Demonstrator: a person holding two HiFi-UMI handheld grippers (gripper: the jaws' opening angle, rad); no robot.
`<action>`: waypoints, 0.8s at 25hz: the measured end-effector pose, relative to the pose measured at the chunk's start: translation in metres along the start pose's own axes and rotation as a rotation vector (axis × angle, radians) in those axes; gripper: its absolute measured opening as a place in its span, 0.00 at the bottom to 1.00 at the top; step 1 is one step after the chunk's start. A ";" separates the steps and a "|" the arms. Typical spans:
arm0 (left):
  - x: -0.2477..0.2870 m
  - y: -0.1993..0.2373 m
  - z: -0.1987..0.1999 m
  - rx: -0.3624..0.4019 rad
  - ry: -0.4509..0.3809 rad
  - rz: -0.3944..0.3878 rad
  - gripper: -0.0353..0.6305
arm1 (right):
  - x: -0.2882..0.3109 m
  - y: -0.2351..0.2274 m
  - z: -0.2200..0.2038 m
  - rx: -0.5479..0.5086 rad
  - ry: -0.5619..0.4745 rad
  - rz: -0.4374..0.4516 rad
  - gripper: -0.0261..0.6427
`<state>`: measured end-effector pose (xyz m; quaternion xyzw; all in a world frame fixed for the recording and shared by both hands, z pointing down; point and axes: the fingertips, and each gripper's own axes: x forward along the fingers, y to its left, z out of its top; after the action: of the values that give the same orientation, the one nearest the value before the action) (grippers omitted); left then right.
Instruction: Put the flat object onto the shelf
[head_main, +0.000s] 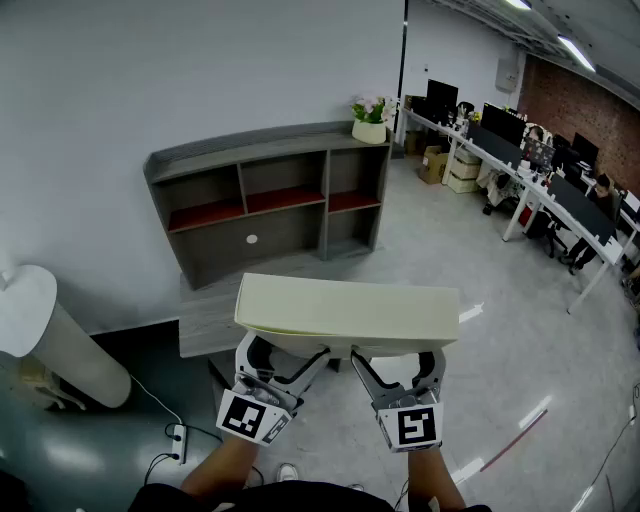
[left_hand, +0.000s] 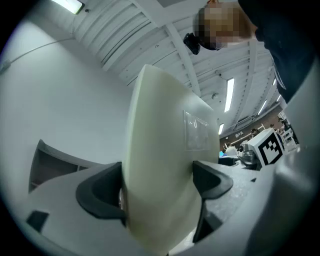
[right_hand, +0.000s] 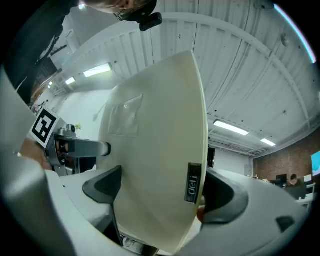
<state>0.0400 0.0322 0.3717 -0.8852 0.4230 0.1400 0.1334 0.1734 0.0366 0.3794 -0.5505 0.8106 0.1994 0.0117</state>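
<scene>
Office shelf in head view only, label in right gripper view

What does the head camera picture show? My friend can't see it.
The left claw and the right claw hold a flat cream object level, each clamped on its near edge. Beyond it a grey shelf stands against a white wall, with a flower pot on top.

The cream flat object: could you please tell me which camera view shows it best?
The head view: the cream flat object shows its full width there, end to end. Each gripper view shows only a close, distorted part of it between that gripper's fingers.
</scene>
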 end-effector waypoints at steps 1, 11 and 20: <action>0.000 0.001 0.000 0.000 0.001 0.000 0.70 | 0.001 0.001 0.000 0.000 0.004 0.002 0.78; -0.004 0.011 -0.003 -0.005 0.012 -0.002 0.70 | 0.008 0.009 -0.001 0.002 0.015 0.004 0.78; -0.002 0.041 -0.014 -0.026 0.035 -0.009 0.71 | 0.033 0.023 -0.010 0.031 0.044 0.013 0.78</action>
<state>0.0085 0.0039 0.3802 -0.8911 0.4194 0.1295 0.1152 0.1418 0.0107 0.3877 -0.5493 0.8172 0.1748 0.0012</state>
